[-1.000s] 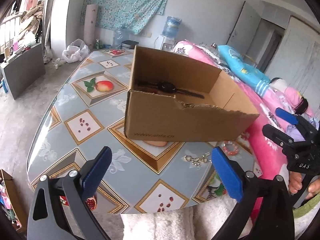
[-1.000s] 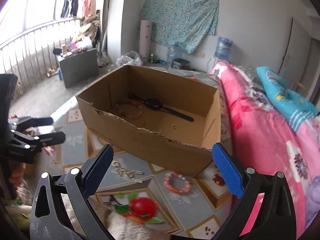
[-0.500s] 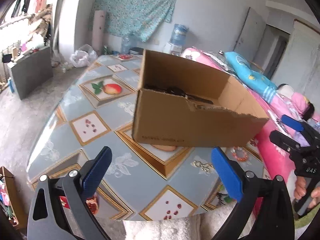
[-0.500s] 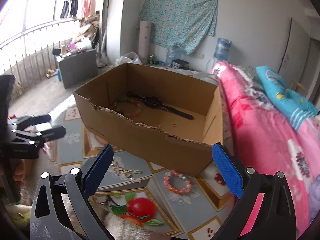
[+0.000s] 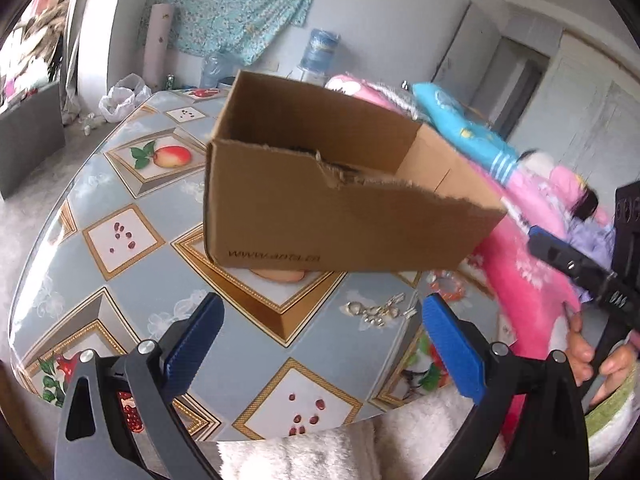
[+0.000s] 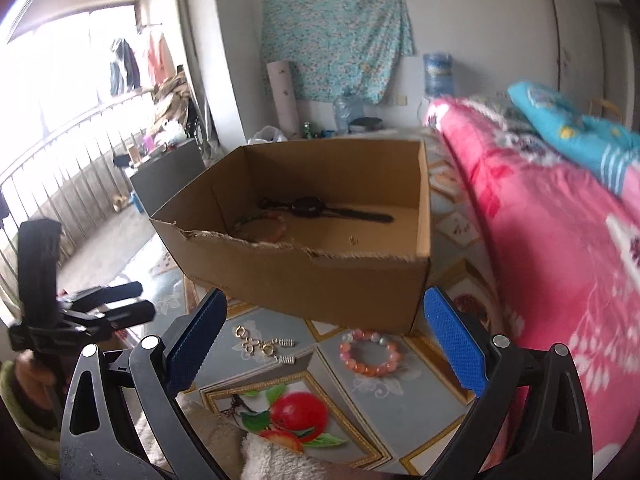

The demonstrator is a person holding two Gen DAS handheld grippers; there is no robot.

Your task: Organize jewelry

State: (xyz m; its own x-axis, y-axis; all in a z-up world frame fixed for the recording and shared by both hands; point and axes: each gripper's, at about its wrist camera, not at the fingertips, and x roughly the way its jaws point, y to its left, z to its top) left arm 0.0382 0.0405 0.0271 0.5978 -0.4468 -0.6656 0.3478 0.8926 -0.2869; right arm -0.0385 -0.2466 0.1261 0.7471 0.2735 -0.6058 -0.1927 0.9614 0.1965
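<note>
My right tool [image 6: 322, 340] is spread wide, holding nothing; pink-orange beaded bracelet [image 6: 370, 353] lies on tabletop [image 6: 404, 400] at 12, before brown cardboard box [image 6: 320, 280]. I should drop straight, straddle beads, pinch gently.

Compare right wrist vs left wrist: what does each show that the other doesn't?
Right wrist only: the box interior, with a black watch and a bangle on its floor, and the balcony railing.

Left wrist only: the printing on the box front, and the apple tile left of the box.

Both: the bead bracelet and gold chain on the table outside the box; both grippers open, empty.
</note>
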